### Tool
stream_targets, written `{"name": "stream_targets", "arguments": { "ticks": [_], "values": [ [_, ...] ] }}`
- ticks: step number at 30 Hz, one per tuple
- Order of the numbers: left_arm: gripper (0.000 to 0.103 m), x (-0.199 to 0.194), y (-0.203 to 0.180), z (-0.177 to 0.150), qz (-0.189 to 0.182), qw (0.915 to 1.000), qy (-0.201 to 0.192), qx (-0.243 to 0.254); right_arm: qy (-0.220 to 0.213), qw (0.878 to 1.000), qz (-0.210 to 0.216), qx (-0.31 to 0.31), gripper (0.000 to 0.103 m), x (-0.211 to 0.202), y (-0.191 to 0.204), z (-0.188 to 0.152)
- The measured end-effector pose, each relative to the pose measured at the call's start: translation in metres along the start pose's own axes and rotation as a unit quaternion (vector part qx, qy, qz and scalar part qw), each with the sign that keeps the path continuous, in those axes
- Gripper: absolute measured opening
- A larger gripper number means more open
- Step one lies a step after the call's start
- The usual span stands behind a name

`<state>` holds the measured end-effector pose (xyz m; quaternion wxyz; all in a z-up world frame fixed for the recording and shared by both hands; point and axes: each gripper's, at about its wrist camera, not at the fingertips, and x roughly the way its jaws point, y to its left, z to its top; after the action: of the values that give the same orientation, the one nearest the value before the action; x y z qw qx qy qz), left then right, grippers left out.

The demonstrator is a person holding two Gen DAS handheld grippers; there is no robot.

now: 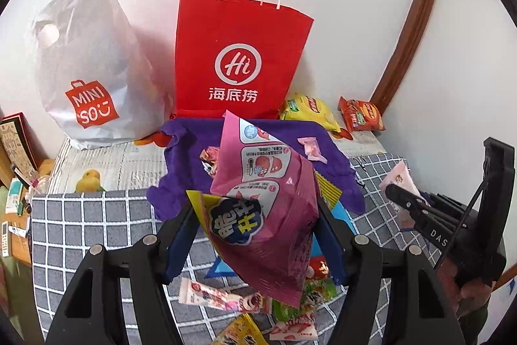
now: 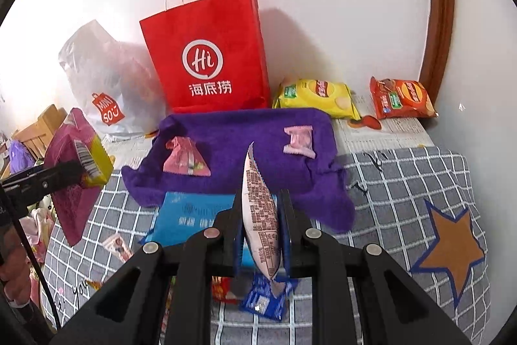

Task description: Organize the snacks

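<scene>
My left gripper (image 1: 255,219) is shut on a large pink snack bag (image 1: 268,189) with a yellow corner, held above the checked bedspread (image 1: 97,231). From the right wrist view the same bag (image 2: 69,151) hangs at the far left in the left gripper (image 2: 76,172). The right gripper (image 2: 261,215) is shut on a slim pale pink packet (image 2: 260,206), standing on edge between its pads. That packet (image 1: 395,180) also shows at the right of the left wrist view. Ahead lies a purple towel (image 2: 245,125) with two small pink packets (image 2: 185,159) (image 2: 299,139) on it.
A red paper bag (image 2: 210,60) and a white plastic bag (image 1: 87,60) stand against the wall. Yellow (image 2: 316,94) and orange (image 2: 400,99) chip bags lie at the back right. A blue pack (image 2: 194,215) and several small snacks (image 1: 219,296) lie below the grippers.
</scene>
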<state>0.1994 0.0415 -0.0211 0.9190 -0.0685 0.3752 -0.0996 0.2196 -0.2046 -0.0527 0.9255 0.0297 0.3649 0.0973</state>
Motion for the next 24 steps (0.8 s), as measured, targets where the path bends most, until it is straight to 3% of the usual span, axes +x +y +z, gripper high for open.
{"name": "stream_targets", "arguments": {
  "ticks": [13,24],
  "values": [
    [0.067,0.038,0.023,0.049,0.016,0.9998,0.007,0.003,-0.016,1.0,-0.001,0.004,0.018,0.053,-0.004,0.054],
    [0.067,0.095,0.043,0.069,0.009,0.9996,0.026,-0.01,0.01,1.0,-0.005,0.009,0.018,0.119,-0.008,0.071]
  ]
}}
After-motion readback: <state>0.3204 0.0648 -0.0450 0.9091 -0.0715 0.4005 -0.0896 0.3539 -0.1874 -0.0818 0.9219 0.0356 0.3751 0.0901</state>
